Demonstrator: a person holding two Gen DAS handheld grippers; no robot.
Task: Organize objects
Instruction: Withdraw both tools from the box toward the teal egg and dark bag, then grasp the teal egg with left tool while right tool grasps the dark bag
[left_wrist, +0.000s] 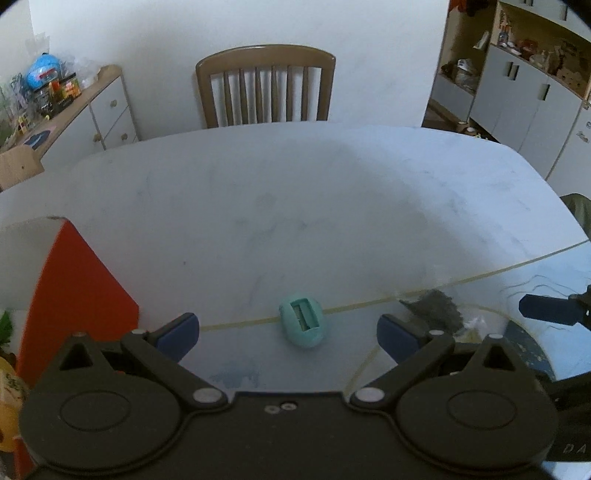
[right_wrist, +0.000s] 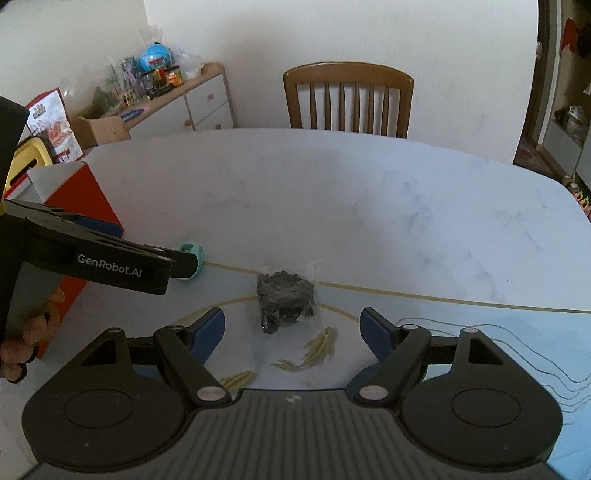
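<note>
marble table (left_wrist: 295, 203) | both tongs (left_wrist: 288, 332) (right_wrist: 291, 328) wide open, empty | bagged dark lump (right_wrist: 286, 299) unidentifiable

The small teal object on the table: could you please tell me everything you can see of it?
The teal object is small, rounded and egg-like, seemingly matte plastic, with a rectangular recessed slot in its upper face. It lies on the white marble-look table, on the thin yellow line at the mat's edge, ahead of and between the open fingers of the left gripper. Nothing grips it. In the right wrist view that gripper partly hides it. What it is cannot be told.
</note>
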